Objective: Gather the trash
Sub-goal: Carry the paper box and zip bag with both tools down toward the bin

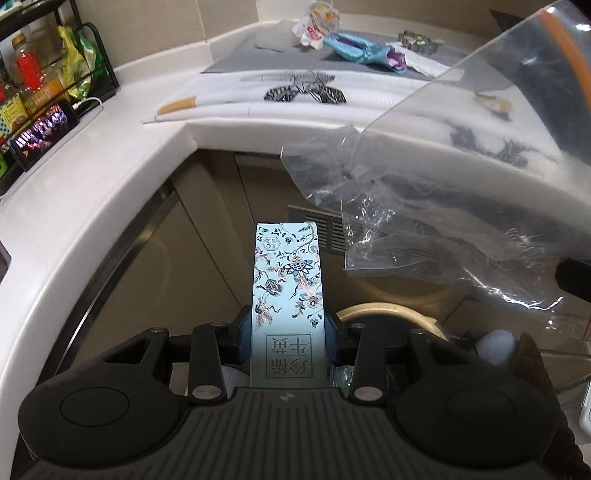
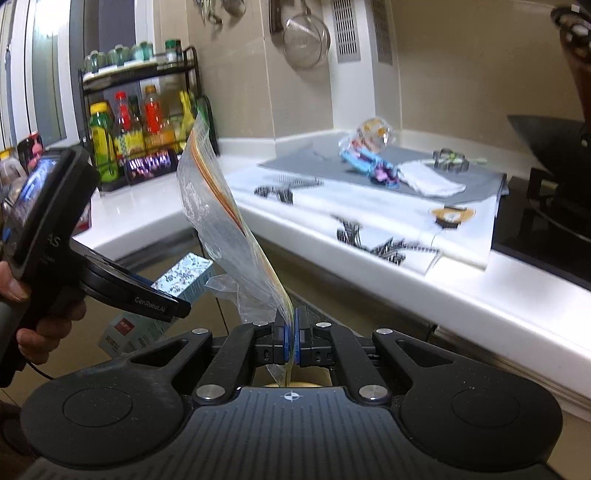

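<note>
Two items were already in your grip: the left gripper [image 1: 288, 332] was clamped on the floral carton [image 1: 286, 280], the right gripper [image 2: 291, 341] was clamped on the clear zip bag [image 2: 218, 210]. Both hung below the counter edge. Judged unfinished: the blue wrapper [image 1: 360, 51] and clear wrapper [image 1: 317, 22] lay on the counter [image 1: 92, 206]. Only your left view showed the bin rim [image 1: 388, 314]; only your right showed the wok [image 2: 546, 144].

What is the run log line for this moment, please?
left tongs: shut on floral box | right tongs: shut on clear zip bag | wrappers: on counter
</note>
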### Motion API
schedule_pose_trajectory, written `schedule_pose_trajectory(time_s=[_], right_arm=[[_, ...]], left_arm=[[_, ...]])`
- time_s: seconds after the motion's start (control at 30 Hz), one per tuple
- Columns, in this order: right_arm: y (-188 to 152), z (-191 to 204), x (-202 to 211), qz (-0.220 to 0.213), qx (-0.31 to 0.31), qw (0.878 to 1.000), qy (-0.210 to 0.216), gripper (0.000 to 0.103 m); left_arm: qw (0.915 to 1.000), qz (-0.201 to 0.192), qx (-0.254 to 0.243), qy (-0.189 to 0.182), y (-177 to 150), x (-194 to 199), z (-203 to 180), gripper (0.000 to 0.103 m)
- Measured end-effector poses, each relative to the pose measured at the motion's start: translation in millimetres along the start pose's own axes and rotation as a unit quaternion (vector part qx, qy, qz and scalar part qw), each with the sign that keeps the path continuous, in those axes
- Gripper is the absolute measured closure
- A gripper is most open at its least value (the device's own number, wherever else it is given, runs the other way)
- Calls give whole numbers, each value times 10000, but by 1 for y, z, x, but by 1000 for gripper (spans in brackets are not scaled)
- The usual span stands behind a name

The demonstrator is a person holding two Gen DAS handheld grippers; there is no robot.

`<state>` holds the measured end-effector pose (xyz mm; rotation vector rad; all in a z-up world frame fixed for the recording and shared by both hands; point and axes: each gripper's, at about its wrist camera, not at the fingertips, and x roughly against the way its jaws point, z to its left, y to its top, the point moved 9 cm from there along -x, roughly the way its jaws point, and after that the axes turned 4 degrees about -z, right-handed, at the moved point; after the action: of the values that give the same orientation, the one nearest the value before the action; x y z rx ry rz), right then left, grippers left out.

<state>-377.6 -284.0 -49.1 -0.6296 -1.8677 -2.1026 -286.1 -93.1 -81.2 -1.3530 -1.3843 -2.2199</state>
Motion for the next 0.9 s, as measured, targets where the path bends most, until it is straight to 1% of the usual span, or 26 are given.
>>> schedule_pose_trajectory(time_s=[0.27,0.67,0.9], right_arm=[[-23,-9,-15,356,-27,9992,-196,100],[-53,-18,-38,798,-90,9962,-342,100],[-73,-25,-54,1110,-164,9929,-400,100]], left_arm=[[9997,250,-31,-5,-14,-19,-7,60],[9987,506,-40,-22,-24,-45,-11,60],[9958,893,51,-199,-35,-71,-15,60]])
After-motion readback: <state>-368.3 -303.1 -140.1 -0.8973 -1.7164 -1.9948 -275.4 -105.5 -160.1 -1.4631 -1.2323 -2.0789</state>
